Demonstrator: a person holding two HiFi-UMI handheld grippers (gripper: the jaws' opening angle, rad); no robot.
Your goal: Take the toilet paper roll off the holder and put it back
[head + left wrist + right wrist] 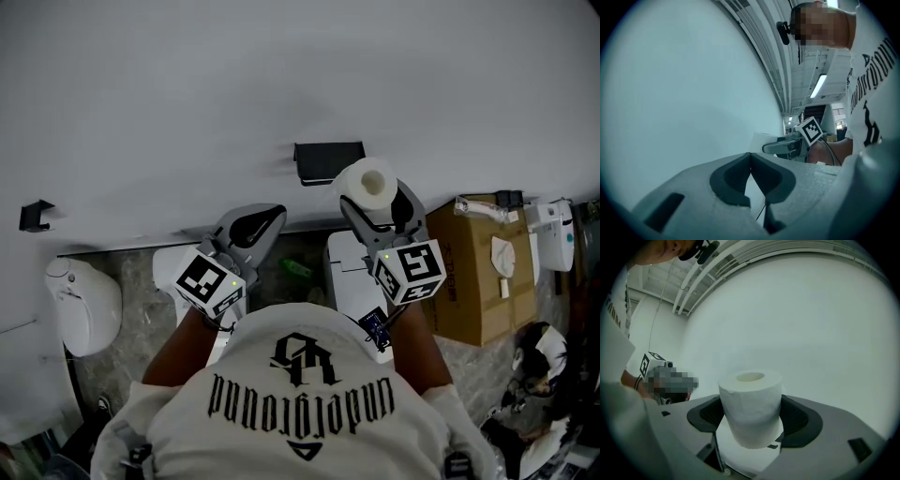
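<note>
In the head view, the right hand-held gripper (380, 208) pinched the toilet paper roll (367, 184) between its 2 jaws, close to a plain white wall (281, 75). A black holder (326, 161) sat on that wall just left of this gripper's tips, beside the roll. The left hand-held gripper (253, 223) was held level with it, further left. A cardboard box (473, 281) stood right of the right gripper on a mottled stone floor (136, 281).

In the left gripper view, the left hand-held gripper (751, 161) had its jaws pressed together with nothing between them, the wall (684, 84) ahead and ceiling strip lights (818, 86) to the right.

In the right gripper view, the roll (751, 406) stood upright, clamped between the right hand-held gripper's (752, 423) dark pads (799, 418).
</note>
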